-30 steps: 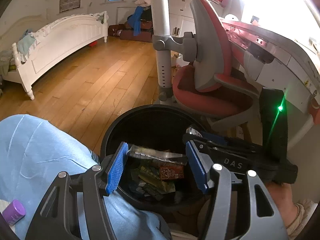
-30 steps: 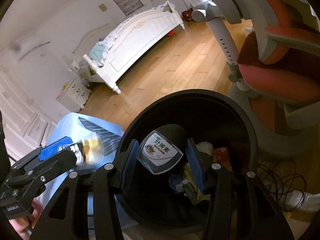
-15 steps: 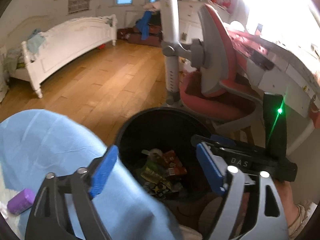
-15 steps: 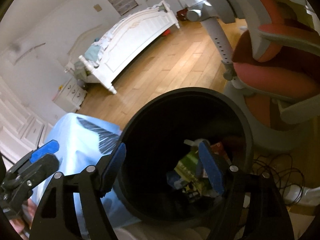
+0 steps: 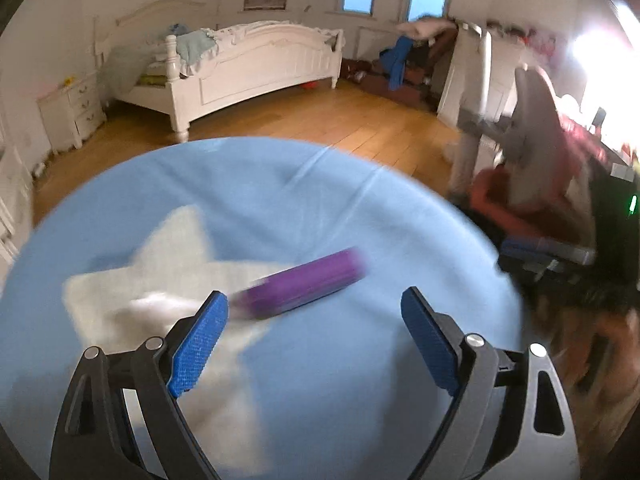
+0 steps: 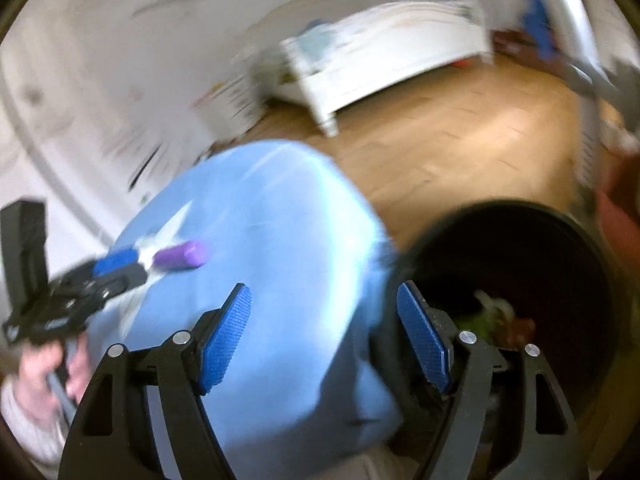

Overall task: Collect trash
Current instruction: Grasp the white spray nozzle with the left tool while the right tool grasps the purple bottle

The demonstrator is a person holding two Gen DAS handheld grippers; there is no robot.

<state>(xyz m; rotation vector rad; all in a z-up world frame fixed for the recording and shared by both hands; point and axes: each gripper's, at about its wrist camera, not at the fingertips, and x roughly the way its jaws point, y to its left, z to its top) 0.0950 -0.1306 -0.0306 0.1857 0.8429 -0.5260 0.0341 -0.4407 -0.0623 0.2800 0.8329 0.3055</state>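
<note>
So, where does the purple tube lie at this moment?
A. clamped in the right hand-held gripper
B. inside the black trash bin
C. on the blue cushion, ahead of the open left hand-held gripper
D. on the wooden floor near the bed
C. The purple tube lies on the blue cushion, just ahead of the left hand-held gripper, whose fingers stand wide apart and hold nothing.

purple tube [image 5: 302,286]: motion-blurred | bin [image 6: 560,248]: rim cut by right edge, contents indistinct
</note>
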